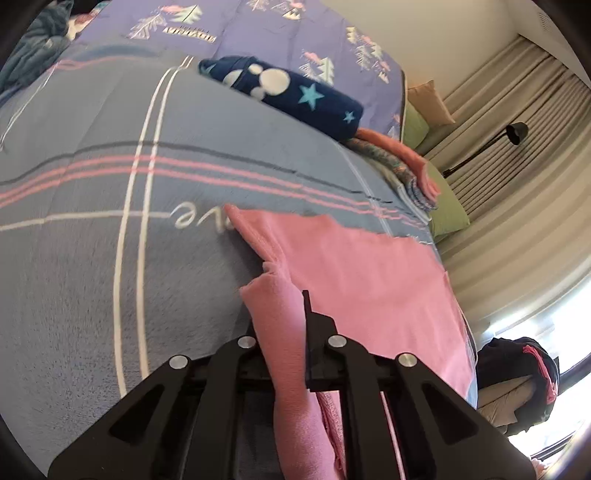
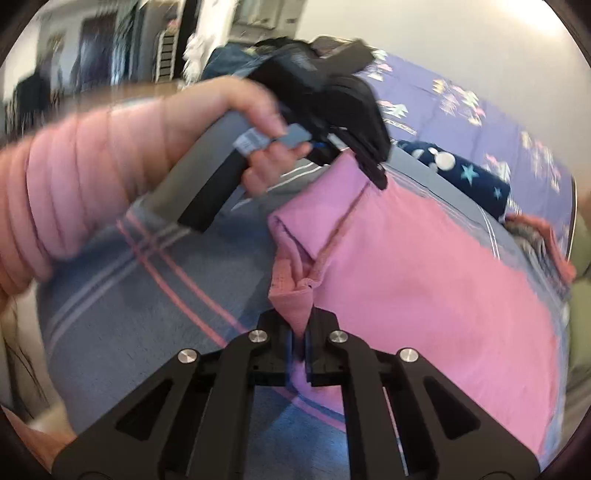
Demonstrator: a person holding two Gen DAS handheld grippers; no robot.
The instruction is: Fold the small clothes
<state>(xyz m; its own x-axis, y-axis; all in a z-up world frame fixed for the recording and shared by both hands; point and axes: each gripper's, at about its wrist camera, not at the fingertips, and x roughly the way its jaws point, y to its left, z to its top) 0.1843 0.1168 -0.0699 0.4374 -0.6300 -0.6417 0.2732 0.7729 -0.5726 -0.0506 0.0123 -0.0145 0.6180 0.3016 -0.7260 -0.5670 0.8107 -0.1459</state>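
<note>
A pink garment [image 1: 369,280] lies spread on the grey-blue striped blanket [image 1: 92,229] of a bed. My left gripper [image 1: 284,317] is shut on a bunched edge of the pink garment and lifts it off the blanket. In the right wrist view my right gripper [image 2: 299,325] is shut on another corner of the pink garment [image 2: 424,280]. The left gripper [image 2: 373,173] also shows there, held by a hand in a pink sleeve, pinching the garment's far edge. The edge between the two grippers is folded over.
A rolled navy towel with stars and white dots [image 1: 295,96] lies further back on the bed, with a stack of folded cloths [image 1: 402,170] beside it. A purple quilt [image 1: 295,33] covers the far end. Curtains and a black lamp [image 1: 513,134] stand to the right.
</note>
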